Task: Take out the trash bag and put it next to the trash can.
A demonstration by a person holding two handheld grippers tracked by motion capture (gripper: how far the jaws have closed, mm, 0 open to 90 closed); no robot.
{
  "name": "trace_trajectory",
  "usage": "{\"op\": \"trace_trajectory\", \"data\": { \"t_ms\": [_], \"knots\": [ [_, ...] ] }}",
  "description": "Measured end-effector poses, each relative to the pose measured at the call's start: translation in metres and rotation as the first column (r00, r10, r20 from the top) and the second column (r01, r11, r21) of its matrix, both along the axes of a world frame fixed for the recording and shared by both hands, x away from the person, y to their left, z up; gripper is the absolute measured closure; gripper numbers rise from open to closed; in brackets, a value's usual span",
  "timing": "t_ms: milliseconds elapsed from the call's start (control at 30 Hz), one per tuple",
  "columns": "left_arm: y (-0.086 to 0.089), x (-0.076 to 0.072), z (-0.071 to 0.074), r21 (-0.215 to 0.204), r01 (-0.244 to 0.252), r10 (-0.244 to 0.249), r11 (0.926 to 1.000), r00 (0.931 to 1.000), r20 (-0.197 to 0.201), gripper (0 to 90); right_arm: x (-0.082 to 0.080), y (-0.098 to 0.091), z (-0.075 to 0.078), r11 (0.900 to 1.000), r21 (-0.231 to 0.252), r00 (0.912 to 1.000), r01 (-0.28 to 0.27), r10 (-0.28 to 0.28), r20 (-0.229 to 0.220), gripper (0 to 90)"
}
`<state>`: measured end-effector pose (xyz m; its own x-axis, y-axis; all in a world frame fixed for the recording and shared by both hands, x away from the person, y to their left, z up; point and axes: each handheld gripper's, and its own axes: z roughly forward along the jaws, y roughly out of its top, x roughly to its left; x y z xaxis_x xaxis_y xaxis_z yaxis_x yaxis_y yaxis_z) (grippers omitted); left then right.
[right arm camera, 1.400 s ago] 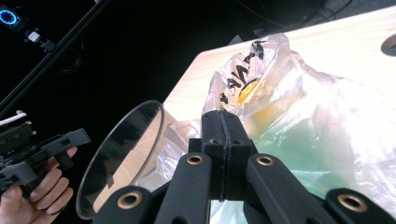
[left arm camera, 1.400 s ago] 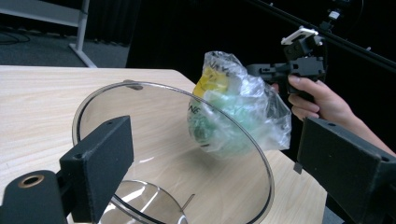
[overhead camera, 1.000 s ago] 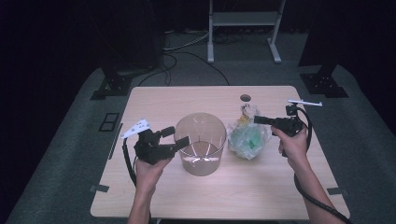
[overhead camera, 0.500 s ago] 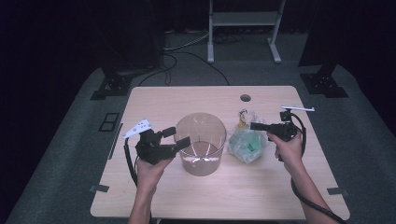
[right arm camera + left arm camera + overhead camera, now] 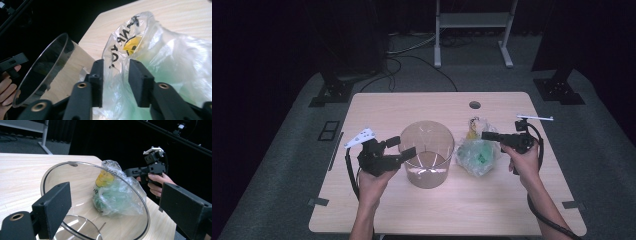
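Note:
A clear plastic bucket (image 5: 427, 155) stands upright at the table's middle. My left gripper (image 5: 402, 146) is at its left side, jaws wide apart, with the near rim (image 5: 100, 167) between them; I see no pad pressing on it. To the right of the bucket lies a clear plastic bag (image 5: 477, 155) with green contents and a yellow smiley print (image 5: 103, 178). My right gripper (image 5: 486, 135) reaches the bag's top from the right. Its jaws have just been opening, and loose bag film (image 5: 115, 62) stands between them in the right gripper view (image 5: 116, 72), unpinched.
The wooden table (image 5: 452, 210) has a round cable hole (image 5: 474, 105) near its far edge. A metal stand (image 5: 472, 20) and two black stand feet (image 5: 332, 92) (image 5: 559, 90) are on the grey floor behind, with cables (image 5: 412, 50).
The right gripper has come down and slightly left toward the bag, and its jaws have parted. The bag's top has sunk a little. The left gripper and bucket have kept still.

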<state>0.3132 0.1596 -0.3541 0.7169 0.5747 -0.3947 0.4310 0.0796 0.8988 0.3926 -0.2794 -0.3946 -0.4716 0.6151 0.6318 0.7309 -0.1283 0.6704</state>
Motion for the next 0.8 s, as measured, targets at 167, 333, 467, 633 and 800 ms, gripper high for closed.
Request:
{"op": "trace_trajectory", "data": {
  "t_ms": [167,333,467,633,800],
  "knots": [
    [0.000,0.000,0.000,0.001,-0.001,0.001,1.0000,1.0000,-0.001,9.3,-0.007,-0.006,0.006,0.9996,-0.027,0.9998,0.003,-0.003,0.020,54.4],
    [0.000,0.001,-0.001,0.002,0.000,0.000,1.0000,1.0000,-0.004,9.3,-0.011,-0.011,0.008,0.9991,-0.042,0.9992,-0.003,0.005,0.039,50.5],
    [0.000,0.000,0.000,0.003,-0.001,0.001,1.0000,1.0000,-0.002,9.3,-0.016,-0.015,0.010,0.9993,-0.039,0.9987,-0.002,0.004,0.051,48.3],
    [0.001,0.000,0.000,0.002,-0.001,0.001,1.0000,1.0000,-0.001,9.3,-0.023,-0.020,0.012,0.9984,-0.056,0.9978,-0.008,0.012,0.066,47.1],
    [0.001,-0.001,0.001,0.001,-0.002,0.002,1.0000,1.0000,0.001,9.3,-0.031,-0.025,0.009,0.9969,-0.078,0.9973,-0.006,0.012,0.073,46.8]
  ]
}}
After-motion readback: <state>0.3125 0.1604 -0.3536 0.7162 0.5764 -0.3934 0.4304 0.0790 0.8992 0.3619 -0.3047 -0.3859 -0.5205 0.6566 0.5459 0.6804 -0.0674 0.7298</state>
